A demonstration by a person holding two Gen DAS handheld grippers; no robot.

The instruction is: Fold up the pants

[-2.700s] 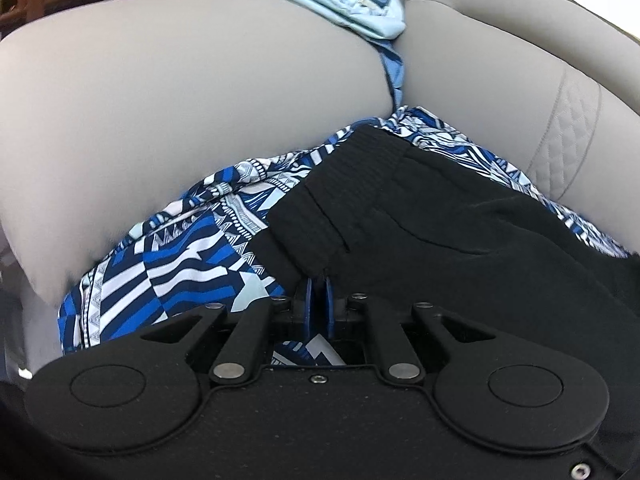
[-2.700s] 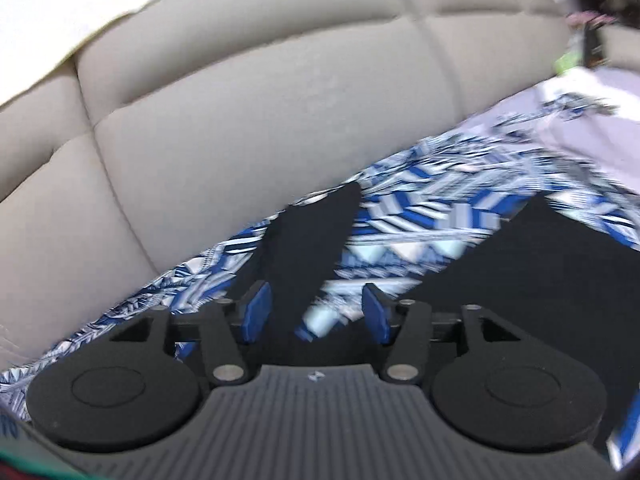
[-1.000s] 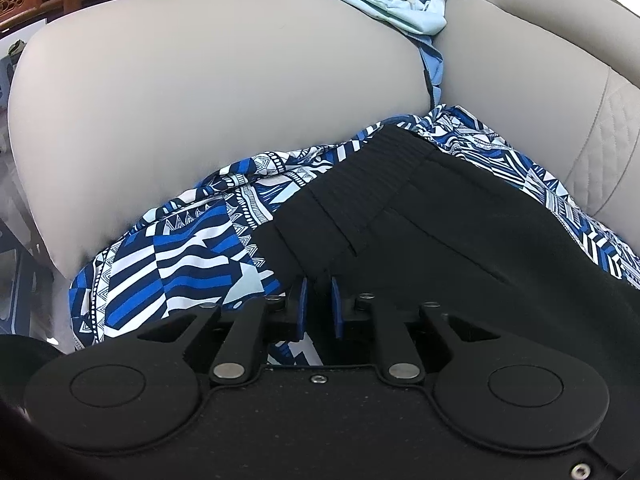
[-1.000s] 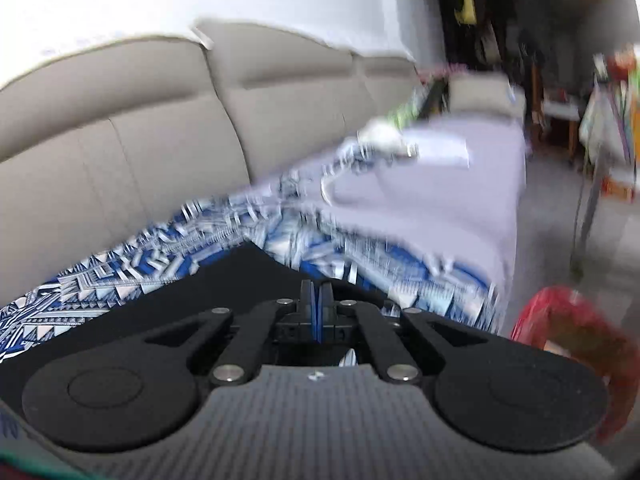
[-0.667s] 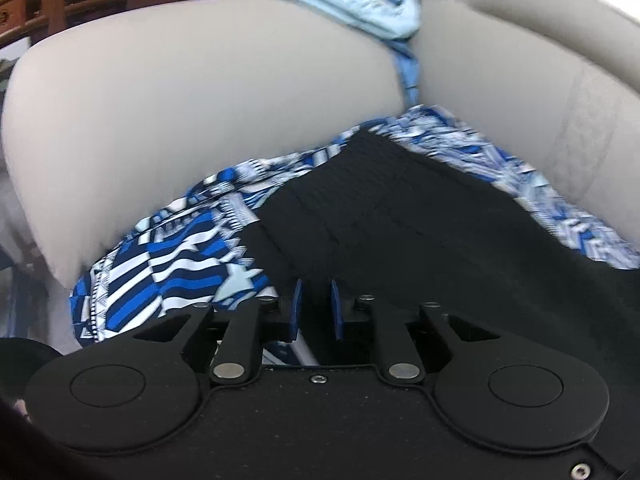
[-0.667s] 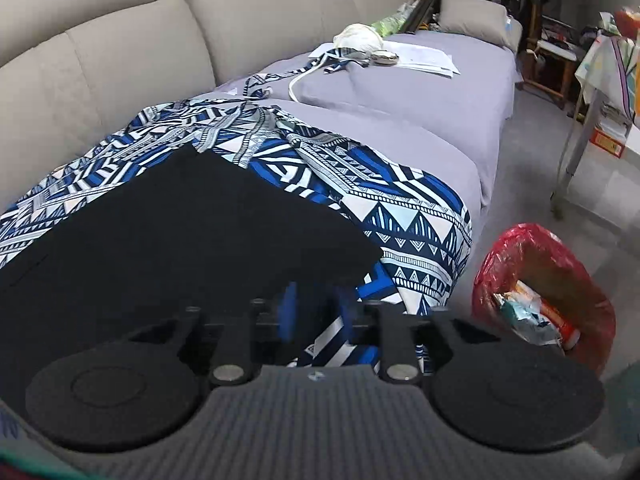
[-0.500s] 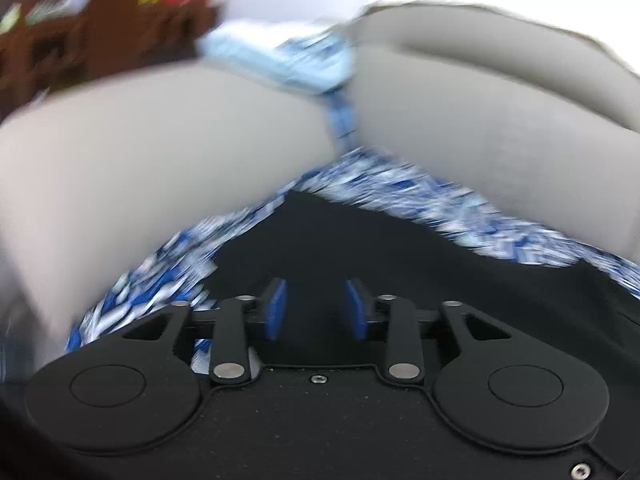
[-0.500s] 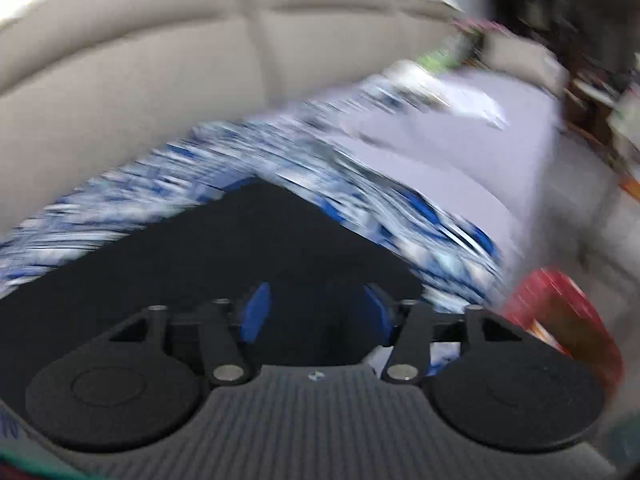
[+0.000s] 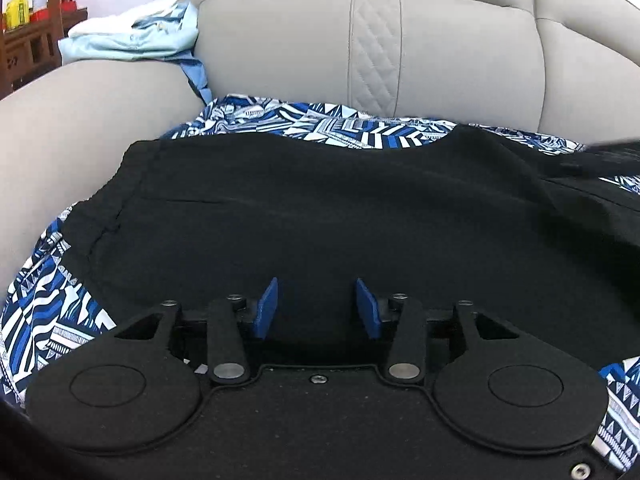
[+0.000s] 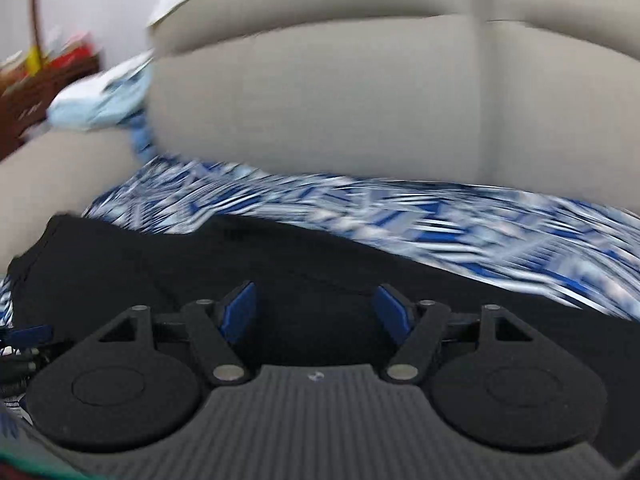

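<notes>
Black pants (image 9: 320, 208) lie spread flat on a blue-and-white patterned cloth (image 9: 312, 124) over the sofa seat, waistband at the left by the armrest. My left gripper (image 9: 316, 306) is open and empty, just above the near edge of the pants. The right wrist view is blurred by motion; the pants (image 10: 280, 280) fill its lower half. My right gripper (image 10: 316, 308) is open and empty over the pants. A blue tip of the left gripper (image 10: 28, 334) shows at the left edge of the right wrist view.
The beige sofa backrest (image 9: 440, 40) rises behind the pants and the armrest (image 9: 80, 120) is at the left. Folded light-blue clothes (image 9: 132, 40) sit on the armrest top. Wooden furniture (image 9: 24, 48) stands at the far left.
Both grippers were shut on the pants, opened and let go. Both cameras have swung to face the backrest, and the pants now lie flat.
</notes>
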